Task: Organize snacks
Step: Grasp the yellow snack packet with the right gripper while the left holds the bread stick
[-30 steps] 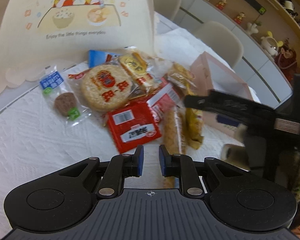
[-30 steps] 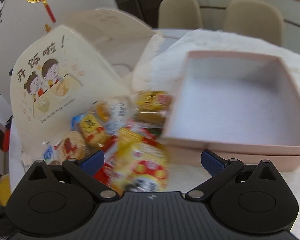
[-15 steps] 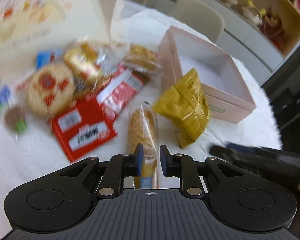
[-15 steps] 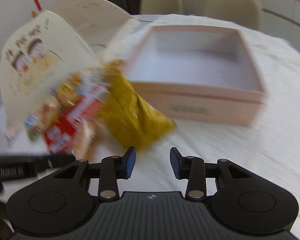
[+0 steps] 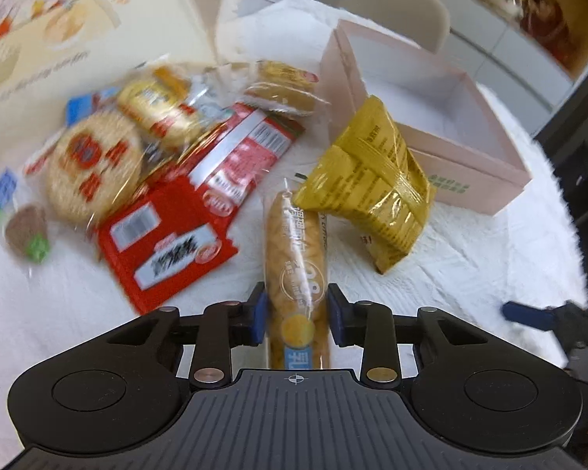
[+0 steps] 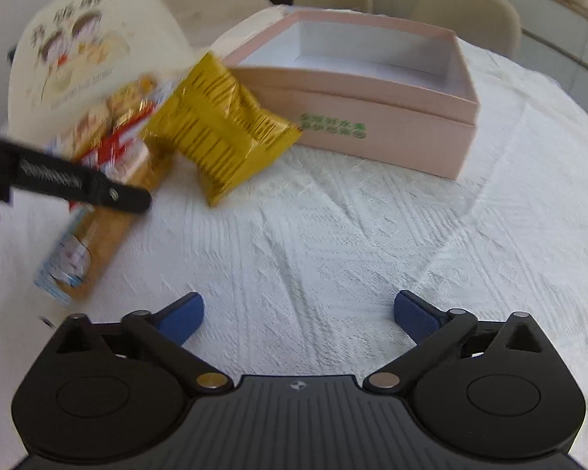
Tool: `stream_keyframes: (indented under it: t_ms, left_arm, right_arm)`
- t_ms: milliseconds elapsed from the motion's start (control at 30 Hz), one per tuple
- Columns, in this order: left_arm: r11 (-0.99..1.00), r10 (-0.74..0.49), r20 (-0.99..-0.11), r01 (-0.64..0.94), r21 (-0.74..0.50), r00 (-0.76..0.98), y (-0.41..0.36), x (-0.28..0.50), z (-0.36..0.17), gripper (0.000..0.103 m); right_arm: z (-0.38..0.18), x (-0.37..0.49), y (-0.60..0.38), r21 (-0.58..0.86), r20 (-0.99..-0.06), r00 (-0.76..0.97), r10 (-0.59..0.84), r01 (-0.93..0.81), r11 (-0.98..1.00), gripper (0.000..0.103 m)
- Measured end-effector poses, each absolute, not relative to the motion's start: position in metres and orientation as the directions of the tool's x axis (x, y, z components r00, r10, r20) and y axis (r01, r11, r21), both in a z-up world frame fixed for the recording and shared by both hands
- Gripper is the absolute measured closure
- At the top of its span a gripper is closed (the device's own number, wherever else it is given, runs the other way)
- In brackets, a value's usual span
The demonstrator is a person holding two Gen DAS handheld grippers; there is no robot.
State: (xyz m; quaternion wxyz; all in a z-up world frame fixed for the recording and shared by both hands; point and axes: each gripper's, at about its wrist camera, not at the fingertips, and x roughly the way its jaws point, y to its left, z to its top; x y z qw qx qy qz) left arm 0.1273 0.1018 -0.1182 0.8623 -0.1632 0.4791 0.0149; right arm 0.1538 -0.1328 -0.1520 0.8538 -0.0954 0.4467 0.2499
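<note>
Blue pads of the left gripper (image 5: 296, 319) stand on either side of a long clear-wrapped orange snack stick (image 5: 296, 258); the jaws have just been opening, and the pads sit right at the wrapper's edges, though whether they press on it cannot be told. The stick lies on the white tablecloth (image 5: 470, 254) and runs straight ahead from the tool. Just ahead and to the right, a crumpled yellow packet (image 5: 368, 188) overlaps the stick's far end and leans against the near wall of a pink box (image 5: 474, 168), whose open inside shows white. Ahead and to the left lie two red packets (image 5: 168, 235), a round rice cracker (image 5: 92, 164) and more wrapped snacks in a loose heap. Behind the heap stands a cream cover printed with cartoon children (image 5: 58, 23).

The right gripper (image 6: 298, 315) has its jaws spread wide, having just been opening, with only tablecloth between them. The yellow packet lies ahead and to its left, the pink box farther ahead.
</note>
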Motion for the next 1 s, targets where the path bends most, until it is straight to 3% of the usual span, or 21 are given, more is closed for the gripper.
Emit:
stream_keyframes:
  t_ms: [133,233,367,467,600,667,800,900,1000]
  left_arm:
    - [0.918,-0.14,-0.819,-0.237,-0.318,0.556,0.125,0.095,-0.119,0.068]
    - [0.902,-0.131,-0.821,-0.277,-0.331,0.556,0.141,0.073,-0.118,0.068]
    - [0.87,-0.127,-0.816,-0.333,-0.365,0.563,0.155,0.062,-0.118,0.068]
    - [0.863,-0.129,-0.814,-0.34,-0.374,0.567,0.159,0.06,-0.118,0.068]
    - [0.865,-0.122,-0.814,-0.341,-0.368,0.568,0.162,0.055,-0.113,0.068]
    - [0.863,-0.104,-0.811,-0.353,-0.362,0.576,0.168,0.048,-0.11,0.068]
    - [0.847,-0.058,-0.817,-0.405,-0.345,0.573,0.184,0.04,-0.108,0.068]
    - [0.831,-0.057,-0.821,-0.429,-0.354,0.568,0.19,0.036,-0.111,0.068]
    - [0.832,-0.07,-0.824,-0.423,-0.359,0.562,0.186,0.034,-0.112,0.068]
  right_arm:
    - [-0.154,0.146,-0.131,0.033,-0.804,0.495,0.329,-0.517,0.856,0.0]
    - [-0.145,0.149,-0.119,-0.006,-0.812,0.465,0.354,-0.613,0.79,0.004]
    - [-0.118,0.148,-0.085,-0.147,-0.689,0.601,0.404,-0.662,0.734,0.004]
    - [-0.117,0.161,-0.049,-0.19,-0.679,0.587,0.441,-0.721,0.667,0.004]
    - [-0.138,0.183,-0.011,-0.171,-0.741,0.536,0.405,-0.733,0.659,0.006]
    - [-0.137,0.186,-0.005,-0.051,-0.805,0.439,0.398,-0.72,0.692,0.009]
    - [-0.111,0.165,-0.016,0.167,-0.772,0.251,0.584,-0.807,0.567,0.01]
    - [-0.104,0.161,-0.01,0.068,-0.729,0.355,0.585,-0.813,0.579,0.01]
    - [-0.118,0.172,0.01,0.014,-0.757,0.379,0.532,-0.805,0.593,0.01]
